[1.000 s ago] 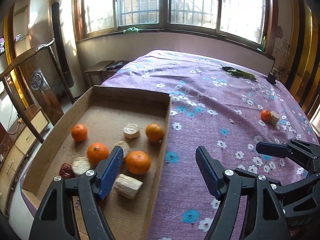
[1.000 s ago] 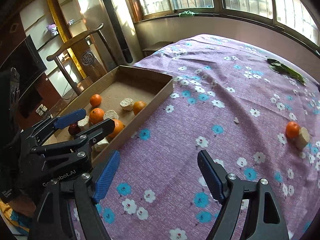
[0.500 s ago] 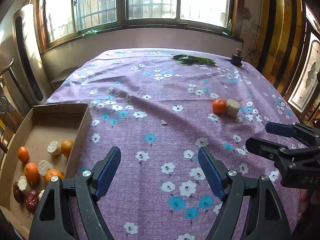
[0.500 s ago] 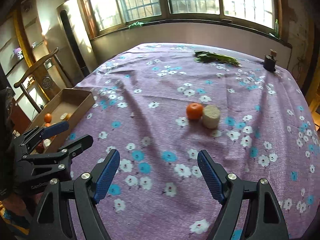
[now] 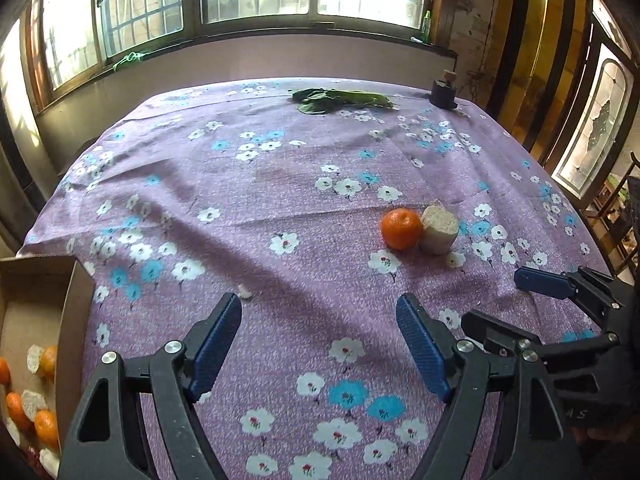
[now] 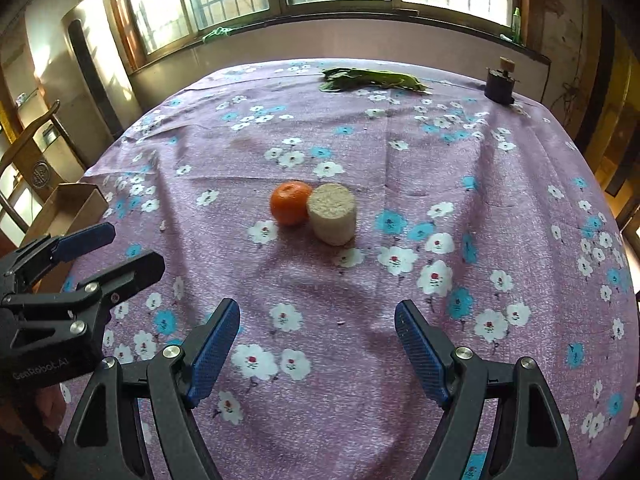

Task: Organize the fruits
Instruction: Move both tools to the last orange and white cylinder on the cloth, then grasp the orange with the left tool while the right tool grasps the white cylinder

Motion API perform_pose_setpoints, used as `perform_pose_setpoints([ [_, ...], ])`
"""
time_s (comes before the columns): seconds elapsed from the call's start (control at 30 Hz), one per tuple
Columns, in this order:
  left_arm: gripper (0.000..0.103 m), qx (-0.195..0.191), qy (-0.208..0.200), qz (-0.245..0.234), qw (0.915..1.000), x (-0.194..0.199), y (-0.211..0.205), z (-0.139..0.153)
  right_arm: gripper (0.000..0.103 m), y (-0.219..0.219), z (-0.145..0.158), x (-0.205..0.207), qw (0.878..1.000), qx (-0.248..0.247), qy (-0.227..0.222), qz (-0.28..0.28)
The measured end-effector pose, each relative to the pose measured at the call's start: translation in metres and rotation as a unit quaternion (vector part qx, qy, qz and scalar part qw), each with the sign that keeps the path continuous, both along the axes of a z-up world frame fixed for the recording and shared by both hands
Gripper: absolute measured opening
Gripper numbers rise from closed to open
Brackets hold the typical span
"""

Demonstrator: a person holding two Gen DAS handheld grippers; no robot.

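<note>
An orange tangerine [image 6: 291,202] lies on the purple flowered cloth, touching a pale corn-cob chunk [image 6: 332,213] on its right. Both also show in the left wrist view, the tangerine [image 5: 401,228] and the chunk [image 5: 439,229]. My right gripper [image 6: 318,350] is open and empty, a short way in front of the pair. My left gripper [image 5: 320,346] is open and empty, left of and nearer than the pair. A cardboard box [image 5: 74,312] at the left edge holds several tangerines [image 5: 46,428] and corn chunks.
Green leaves [image 6: 372,80] and a small dark jar [image 6: 499,86] lie at the far side of the table. A wooden chair [image 6: 32,140] stands beyond the left edge. Windows line the far wall. The table drops off at the right.
Both grippers have swung right, away from the box, and moved closer to the tangerine and corn chunk. Both stayed open and empty.
</note>
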State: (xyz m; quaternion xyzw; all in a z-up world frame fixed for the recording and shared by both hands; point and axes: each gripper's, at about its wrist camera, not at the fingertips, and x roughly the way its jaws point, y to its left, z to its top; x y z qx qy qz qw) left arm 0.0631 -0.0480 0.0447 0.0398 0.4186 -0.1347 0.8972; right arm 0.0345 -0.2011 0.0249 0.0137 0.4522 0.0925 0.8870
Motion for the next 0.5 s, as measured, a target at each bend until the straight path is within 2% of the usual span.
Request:
perform_pose_setpoints([
  [0.1,0.079,0.017,0.005,-0.030,0.9994,0.019,-0.019,-0.008,0.084,-0.012,0.000,-0.001,1.000,0.014,-0.001,-0.010],
  [0.3,0.079,0.030,0.016,-0.055,0.9979,0.050,-0.042,-0.023,0.084,-0.027,-0.002,-0.001,0.999,0.025,0.001,-0.026],
  [0.5,0.079,0.024,0.018,-0.091,0.9954,0.064,-0.059,-0.035,0.084,-0.034,-0.008,-0.001,0.999,0.028,0.010,-0.032],
])
